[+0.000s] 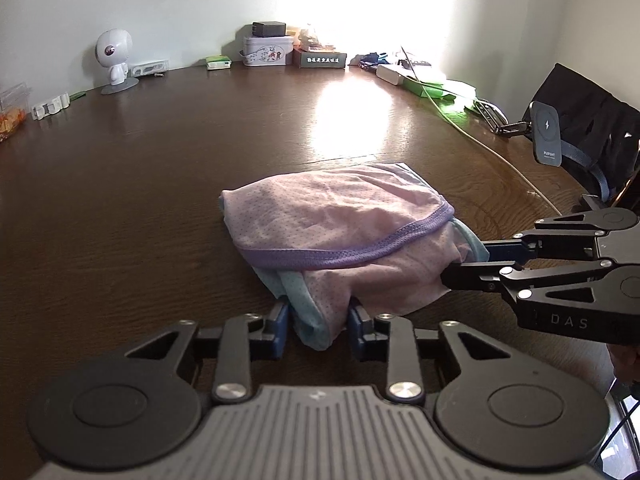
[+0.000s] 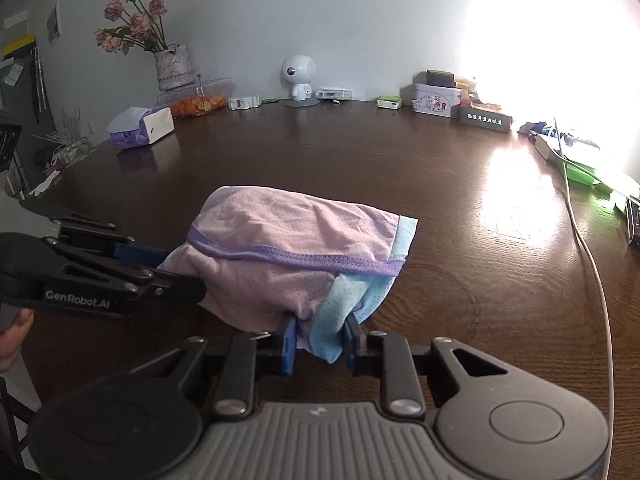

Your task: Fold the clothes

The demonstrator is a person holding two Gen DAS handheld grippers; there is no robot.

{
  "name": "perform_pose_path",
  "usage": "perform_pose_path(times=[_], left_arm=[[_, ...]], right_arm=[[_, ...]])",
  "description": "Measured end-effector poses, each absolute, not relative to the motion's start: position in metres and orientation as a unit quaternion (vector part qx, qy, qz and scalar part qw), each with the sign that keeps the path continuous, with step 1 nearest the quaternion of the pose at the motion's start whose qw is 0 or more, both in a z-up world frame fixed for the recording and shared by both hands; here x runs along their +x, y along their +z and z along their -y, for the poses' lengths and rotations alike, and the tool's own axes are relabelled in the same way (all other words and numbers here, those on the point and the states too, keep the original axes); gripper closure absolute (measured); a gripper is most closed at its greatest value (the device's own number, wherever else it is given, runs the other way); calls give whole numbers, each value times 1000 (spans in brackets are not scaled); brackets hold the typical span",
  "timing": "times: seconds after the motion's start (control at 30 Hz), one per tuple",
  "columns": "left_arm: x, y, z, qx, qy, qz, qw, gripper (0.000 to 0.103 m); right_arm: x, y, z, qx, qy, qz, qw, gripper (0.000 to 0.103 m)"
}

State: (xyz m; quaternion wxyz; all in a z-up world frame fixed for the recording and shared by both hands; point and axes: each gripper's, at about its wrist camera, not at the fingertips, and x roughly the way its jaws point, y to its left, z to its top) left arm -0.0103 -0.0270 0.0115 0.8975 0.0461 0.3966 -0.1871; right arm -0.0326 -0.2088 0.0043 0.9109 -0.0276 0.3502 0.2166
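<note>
Dark table [image 1: 160, 184], far-edge clutter, white cable [image 2: 592, 264] beside pink garment [image 1: 332, 216].

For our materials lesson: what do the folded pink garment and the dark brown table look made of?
Folded pink garment: seemingly a thin knit fabric, matt; it creases softly, shows a fine dot pattern and has a stitched purple band. Dark brown table: probably wood or wood veneer, glossy; grain lines show and window light glares off it.

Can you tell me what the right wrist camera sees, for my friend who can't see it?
A pink garment with purple and blue trim lies folded on a dark wooden table, both grippers pinching it: the right gripper at the near edge, the left gripper from the left side.
</note>
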Motion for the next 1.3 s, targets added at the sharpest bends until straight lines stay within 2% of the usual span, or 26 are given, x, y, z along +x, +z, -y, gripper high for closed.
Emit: perform_pose_path(times=[0.13, 0.23, 0.77, 0.97, 1.03, 1.13, 1.2, 1.23, 1.3], left_arm=[[29, 13, 38, 56, -184, -398, 897, 83], [64, 10, 42, 29, -191, -408, 892, 83], [288, 7, 49, 26, -129, -406, 904, 83], [327, 5, 63, 25, -137, -409, 902, 83], [331, 4, 67, 34, -135, -402, 905, 80], [326, 3, 60, 10, -147, -403, 903, 78], [319, 1, 57, 6, -170, -400, 901, 77], [317, 0, 57, 14, -174, -393, 903, 77], [317, -2, 60, 29, -175, -384, 906, 79]], right_arm=[[-6, 11, 212, -14, 205, -349, 914, 93], [28, 16, 220, 9, 195, -358, 913, 94], [260, 8, 228, 25, 133, -364, 921, 95], [352, -2, 239, 24, 108, -361, 926, 96], [375, -2, 249, 30, 102, -368, 924, 95], [370, 11, 266, 36, 128, -384, 914, 87], [345, 19, 273, 38, 169, -376, 910, 49], [332, 21, 272, 34, 193, -374, 907, 46], [311, 22, 261, 14, 231, -372, 899, 48]])
